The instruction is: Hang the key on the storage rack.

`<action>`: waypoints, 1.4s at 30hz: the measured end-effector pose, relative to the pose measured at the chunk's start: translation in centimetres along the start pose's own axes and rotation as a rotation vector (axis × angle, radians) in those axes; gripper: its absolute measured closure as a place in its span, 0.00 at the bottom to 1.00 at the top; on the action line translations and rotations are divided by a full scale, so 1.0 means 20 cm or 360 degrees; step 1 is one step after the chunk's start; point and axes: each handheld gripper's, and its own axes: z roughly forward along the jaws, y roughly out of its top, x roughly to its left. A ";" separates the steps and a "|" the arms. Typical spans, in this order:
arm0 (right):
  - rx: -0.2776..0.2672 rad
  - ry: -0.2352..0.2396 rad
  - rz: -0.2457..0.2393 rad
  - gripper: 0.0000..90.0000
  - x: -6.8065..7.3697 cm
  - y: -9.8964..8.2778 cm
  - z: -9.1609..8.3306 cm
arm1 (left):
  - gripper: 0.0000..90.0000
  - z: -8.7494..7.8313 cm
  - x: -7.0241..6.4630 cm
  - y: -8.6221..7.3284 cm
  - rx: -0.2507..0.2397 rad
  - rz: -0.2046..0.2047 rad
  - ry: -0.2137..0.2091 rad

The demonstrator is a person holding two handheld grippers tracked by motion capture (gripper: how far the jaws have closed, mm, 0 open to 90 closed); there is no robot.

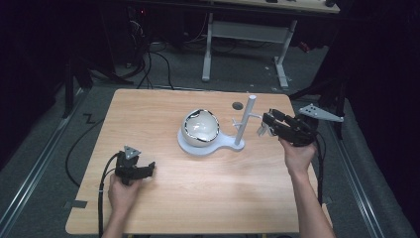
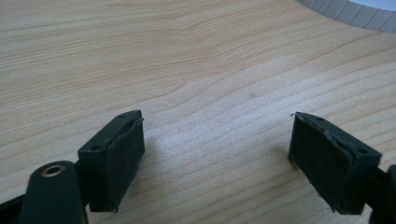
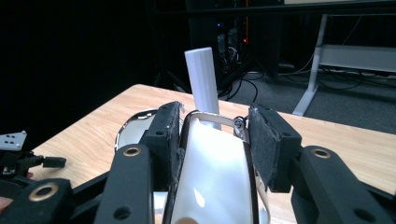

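The right gripper [image 1: 268, 124] is clamped on a white, metal-rimmed cup [image 3: 212, 172], held just beside the white post [image 1: 245, 121] of the stand, whose round base [image 1: 190, 147] carries a bowl [image 1: 200, 127]. The left gripper [image 2: 217, 154] rests wide open over bare table [image 2: 187, 60], well apart from the stand.
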 end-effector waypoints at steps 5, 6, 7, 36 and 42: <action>-0.0007 0.0008 -0.0012 0.62 0.01 0.02 0.01 | 0.21 0.00 0.00 0.00 0.0000 -0.0001 0.0000; -0.0009 0.0009 -0.0010 0.62 0.01 0.03 0.01 | 0.21 0.00 0.00 0.00 0.0000 0.0000 0.0000; -0.0010 0.0008 -0.0010 0.62 0.02 0.03 0.01 | 0.21 0.00 0.00 0.00 0.0000 0.0000 0.0000; -0.0030 0.0033 -0.0037 0.62 0.09 0.09 0.05 | 0.21 0.00 0.00 0.00 0.0000 -0.0002 -0.0001; -0.0020 0.0027 -0.0032 0.62 0.10 0.10 0.06 | 0.21 0.00 0.00 0.00 0.0000 -0.0002 -0.0001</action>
